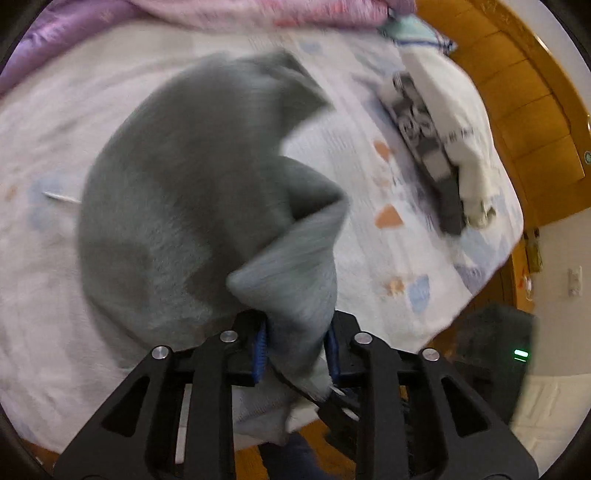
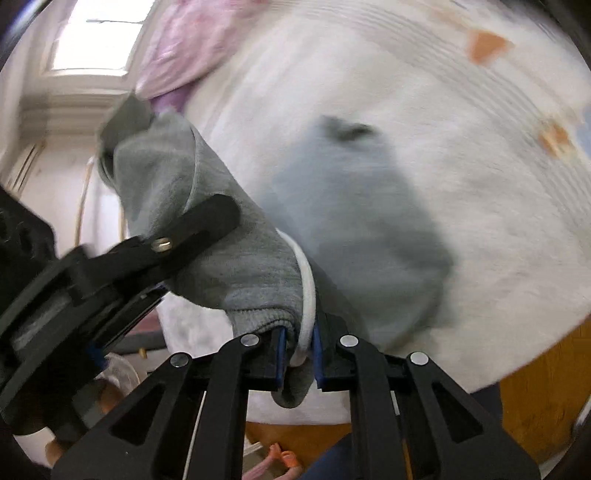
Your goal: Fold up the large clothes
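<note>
Grey sweatshirt (image 1: 177, 206): bulk lies ahead of the jaws on the patterned bed sheet (image 1: 406, 229), near edge lifted. Left gripper (image 1: 295, 350): jaws closed on a bunched grey fold. Right gripper (image 2: 299, 350): jaws closed on the grey hem and a white drawstring (image 2: 308, 295). Folded white printed garment (image 1: 443, 140): ahead and right of the left jaws. Pink quilt (image 1: 258, 14): far edge of bed.
</note>
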Demonstrator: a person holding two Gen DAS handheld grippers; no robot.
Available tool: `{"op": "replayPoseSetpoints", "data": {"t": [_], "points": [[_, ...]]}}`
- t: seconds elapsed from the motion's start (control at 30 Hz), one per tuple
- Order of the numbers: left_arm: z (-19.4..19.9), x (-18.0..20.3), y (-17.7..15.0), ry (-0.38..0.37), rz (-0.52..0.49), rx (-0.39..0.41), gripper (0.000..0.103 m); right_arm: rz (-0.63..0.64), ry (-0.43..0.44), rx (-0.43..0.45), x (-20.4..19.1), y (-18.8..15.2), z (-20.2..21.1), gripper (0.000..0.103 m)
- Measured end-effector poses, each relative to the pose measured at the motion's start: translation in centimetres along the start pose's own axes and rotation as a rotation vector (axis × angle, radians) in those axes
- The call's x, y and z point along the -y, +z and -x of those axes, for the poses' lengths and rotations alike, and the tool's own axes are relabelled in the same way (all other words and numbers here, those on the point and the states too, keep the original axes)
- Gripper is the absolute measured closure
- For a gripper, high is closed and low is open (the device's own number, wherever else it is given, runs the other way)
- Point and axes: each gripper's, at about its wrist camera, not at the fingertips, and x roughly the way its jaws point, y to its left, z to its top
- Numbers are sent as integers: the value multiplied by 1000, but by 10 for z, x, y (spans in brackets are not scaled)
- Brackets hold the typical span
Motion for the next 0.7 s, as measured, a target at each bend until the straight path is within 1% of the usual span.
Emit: {"op": "replayPoseSetpoints", "data": {"t": [0.03, 0.07, 0.1, 0.13, 0.17, 0.2, 0.23, 0.27, 0.3, 0.37, 0.43, 0.5, 0.53, 0.6, 0.63, 0.7], "points": [[-3, 0, -1, -28, 19, -9, 75, -23, -11, -13, 10, 3, -2, 92], [-2, -1, -3, -75, 54, 1, 65, -51, -37, -22, 22, 8, -8, 92], [2, -2, -3, -90, 75, 20, 54, -64, -46, -29, 27, 10, -10, 92], [9, -7, -6, -95, 100, 56, 33, -85, -46, -35, 34, 12, -12, 92], [17, -15, -9, -97, 123, 89, 30, -96, -42, -33, 37, 13, -13, 91], [22, -21, -10, -107, 139, 106, 30, -103, -46, -37, 39, 13, -12, 90], [27, -31, -11, -101, 165, 117, 30, -101, -56, -44, 41, 12, -12, 86], [29, -43, -11, -60, 201, 122, 30, -97, -69, -55, 41, 12, -11, 80], [28, -61, -12, 7, 260, 113, 30, -103, -72, -60, 42, 10, -5, 80], [21, -87, -13, 63, 334, 88, 30, -89, -95, -60, 44, 8, 11, 76], [9, -115, -18, 119, 405, 47, 30, -47, -147, -49, 38, 11, 21, 74], [2, -133, -23, 131, 442, 26, 30, 51, -230, 0, 21, 16, 41, 74], [-1, -140, -27, 128, 461, 19, 30, 89, -261, 21, 21, 19, 43, 74], [-2, -144, -34, 98, 481, 28, 29, 214, -259, 54, -1, 25, 51, 74], [-4, -144, -37, 88, 483, 29, 25, 286, -258, 58, -17, 28, 51, 74], [-16, -140, -39, 96, 473, -7, 24, 420, -233, 62, -52, 37, 41, 74]]}}
